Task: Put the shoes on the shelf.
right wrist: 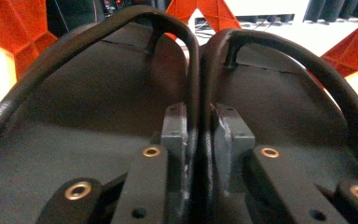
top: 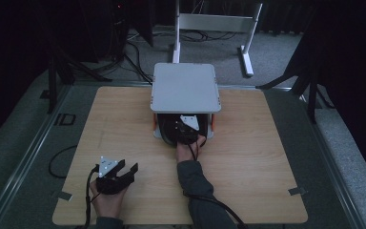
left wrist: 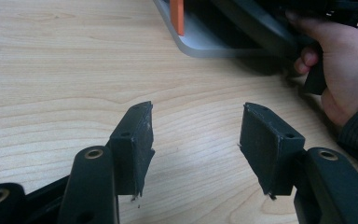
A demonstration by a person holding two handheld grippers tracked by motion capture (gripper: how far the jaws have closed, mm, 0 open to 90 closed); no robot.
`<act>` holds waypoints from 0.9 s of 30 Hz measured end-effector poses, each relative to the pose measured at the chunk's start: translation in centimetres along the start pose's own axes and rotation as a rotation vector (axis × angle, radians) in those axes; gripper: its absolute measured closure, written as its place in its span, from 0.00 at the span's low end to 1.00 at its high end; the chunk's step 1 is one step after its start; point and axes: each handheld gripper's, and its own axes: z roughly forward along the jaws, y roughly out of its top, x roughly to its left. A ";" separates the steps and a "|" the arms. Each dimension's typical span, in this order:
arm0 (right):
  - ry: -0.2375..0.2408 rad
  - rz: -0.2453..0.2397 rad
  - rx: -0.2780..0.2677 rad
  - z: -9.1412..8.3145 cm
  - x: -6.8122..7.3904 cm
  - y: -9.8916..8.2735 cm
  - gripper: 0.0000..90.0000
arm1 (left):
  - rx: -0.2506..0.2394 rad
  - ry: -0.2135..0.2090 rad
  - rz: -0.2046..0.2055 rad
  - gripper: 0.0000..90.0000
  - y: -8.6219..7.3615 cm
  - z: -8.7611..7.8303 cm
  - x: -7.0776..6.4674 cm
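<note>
A black bag (right wrist: 74, 107) with two looped handles (right wrist: 193, 60) sits under a grey raised platform (top: 186, 88) on orange legs (top: 214, 123) at the table's far middle. My right gripper (top: 185, 130) reaches under the platform's front edge. In the right gripper view the right gripper (right wrist: 199, 119) is shut on both handles, which are pressed together between the pads. My left gripper (top: 127, 166) rests at the front left of the wooden table (top: 248, 157). Seen in its own view, the left gripper (left wrist: 196, 119) is open with only bare wood between the jaws.
The platform's grey base (left wrist: 205, 44) and one orange leg (left wrist: 177, 16) lie ahead of the left gripper, with the person's right hand (left wrist: 345, 60) beside them. Tape marks (top: 298, 191) sit at the table's front corners. A white frame (top: 214, 24) and cables stand behind the table.
</note>
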 end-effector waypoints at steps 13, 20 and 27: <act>0.036 -0.014 -0.014 -2.8 -1.0 0.1 0.58 | 0.013 0.006 0.006 0.49 -0.2 0.2 -0.1; 0.096 -0.004 0.052 -5.4 -3.9 0.7 0.50 | 0.021 0.018 0.011 0.49 -0.2 0.4 0.0; 0.128 -0.029 0.096 -7.2 -8.0 0.8 0.48 | 0.031 0.024 0.015 0.49 -0.3 0.5 0.1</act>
